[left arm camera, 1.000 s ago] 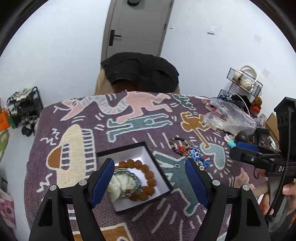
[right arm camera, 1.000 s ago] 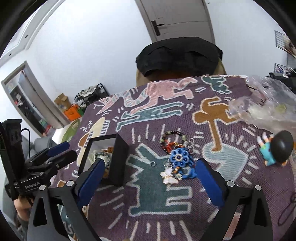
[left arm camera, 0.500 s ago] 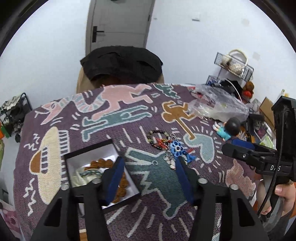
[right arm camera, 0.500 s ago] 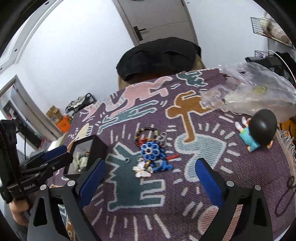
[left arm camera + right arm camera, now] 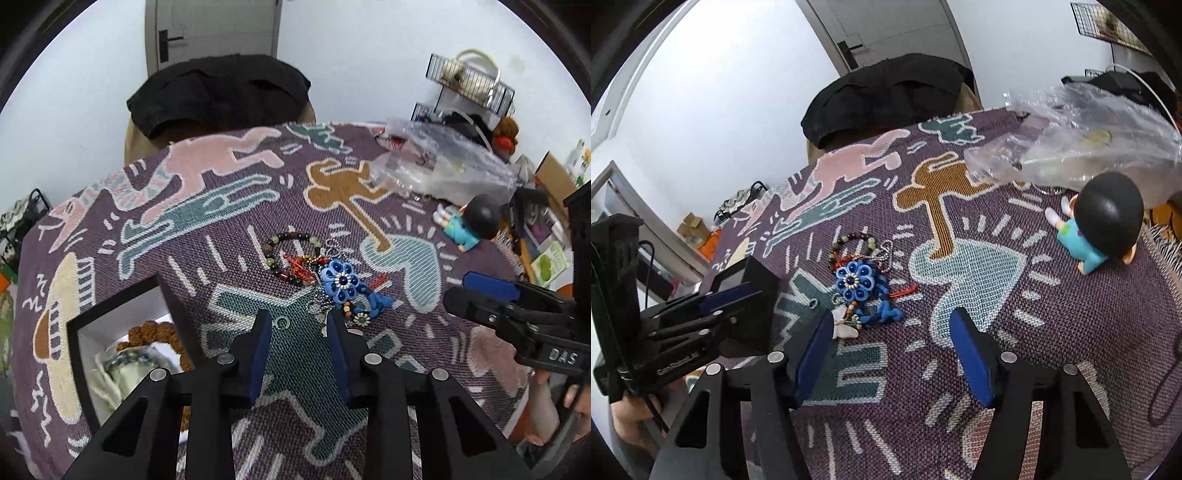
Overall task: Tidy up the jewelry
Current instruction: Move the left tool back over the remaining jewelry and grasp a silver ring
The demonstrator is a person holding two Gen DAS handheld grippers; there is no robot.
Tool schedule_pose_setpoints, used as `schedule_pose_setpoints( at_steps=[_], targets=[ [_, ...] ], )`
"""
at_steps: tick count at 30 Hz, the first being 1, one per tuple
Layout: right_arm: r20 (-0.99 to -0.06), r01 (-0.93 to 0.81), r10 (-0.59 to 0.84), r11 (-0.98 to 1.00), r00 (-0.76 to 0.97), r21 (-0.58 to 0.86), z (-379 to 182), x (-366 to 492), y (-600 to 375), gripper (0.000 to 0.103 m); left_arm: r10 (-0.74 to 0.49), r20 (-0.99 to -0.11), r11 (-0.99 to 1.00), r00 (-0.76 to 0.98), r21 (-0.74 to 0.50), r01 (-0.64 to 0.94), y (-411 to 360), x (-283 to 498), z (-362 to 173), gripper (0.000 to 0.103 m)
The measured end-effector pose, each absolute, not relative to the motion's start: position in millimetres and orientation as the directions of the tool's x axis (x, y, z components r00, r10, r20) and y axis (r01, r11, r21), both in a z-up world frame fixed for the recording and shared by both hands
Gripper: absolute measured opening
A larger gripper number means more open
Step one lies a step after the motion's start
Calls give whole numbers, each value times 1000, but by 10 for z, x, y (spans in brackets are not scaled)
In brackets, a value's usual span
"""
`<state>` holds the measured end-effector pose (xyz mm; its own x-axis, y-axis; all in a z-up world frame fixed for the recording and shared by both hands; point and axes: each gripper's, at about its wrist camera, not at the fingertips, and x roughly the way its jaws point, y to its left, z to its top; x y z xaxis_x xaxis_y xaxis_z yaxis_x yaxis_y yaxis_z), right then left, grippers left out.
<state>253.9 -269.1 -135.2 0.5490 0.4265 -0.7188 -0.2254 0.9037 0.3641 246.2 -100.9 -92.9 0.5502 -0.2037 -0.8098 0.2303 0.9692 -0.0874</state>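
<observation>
Closing over the patterned table cloth, the left hand-held gripper has its blue pads much nearer each other than a second ago, when they stood wide on either side of the open jewelry box. Nothing is pinched between them yet; a small metal ring lies on the cloth just inside the gap, toward the left pad. The box, centred under that gripper a second ago, now sits off at 8 o'clock in the left wrist view, with the brown bead bracelet and a pale cloth bundle inside it.

The jewelry heap has come closer in both views. A dark beaded bracelet lies at 12 o'clock from the left gripper, touching the blue flower keychain, which sits at about 1 o'clock just beyond the right pad's tip.

The right hand-held gripper is also closing, though its pads are still well apart and hold nothing. In its own view the white butterfly charm lies just beside the left pad's tip, with the blue flower keychain at 11 o'clock. A figurine lies at 2 o'clock, near a clear plastic bag
</observation>
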Motion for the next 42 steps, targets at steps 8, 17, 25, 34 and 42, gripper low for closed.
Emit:
schedule_pose_setpoints(
  at_steps=[8, 17, 25, 34, 42],
  targets=[
    [-752, -181, 414, 908, 513, 377, -1531, 2682, -2697, 59, -150, -869, 976, 471, -53, 213, -1085, 2751, -1218, 22],
    [-833, -145, 341, 940, 437, 308, -1654, 2870, -2536, 59, -121, -915, 979, 385, -45, 200, -1099, 2935, -1419, 20],
    [-888, -111, 294, 956, 353, 272, -1726, 3031, -2386, 59, -133, -927, 980, 352, -70, 187, -1079, 3009, -1469, 15],
    [-906, -81, 295, 955, 305, 284, -1707, 3085, -2270, 59, -211, -912, 970, 352, -150, 193, -1001, 3007, -1411, 13],
    [-925, -65, 259, 966, 278, 251, -1789, 3184, -2154, 54, -263, -882, 962, 392, -212, 170, -773, 2929, -1171, 13]
  ],
)
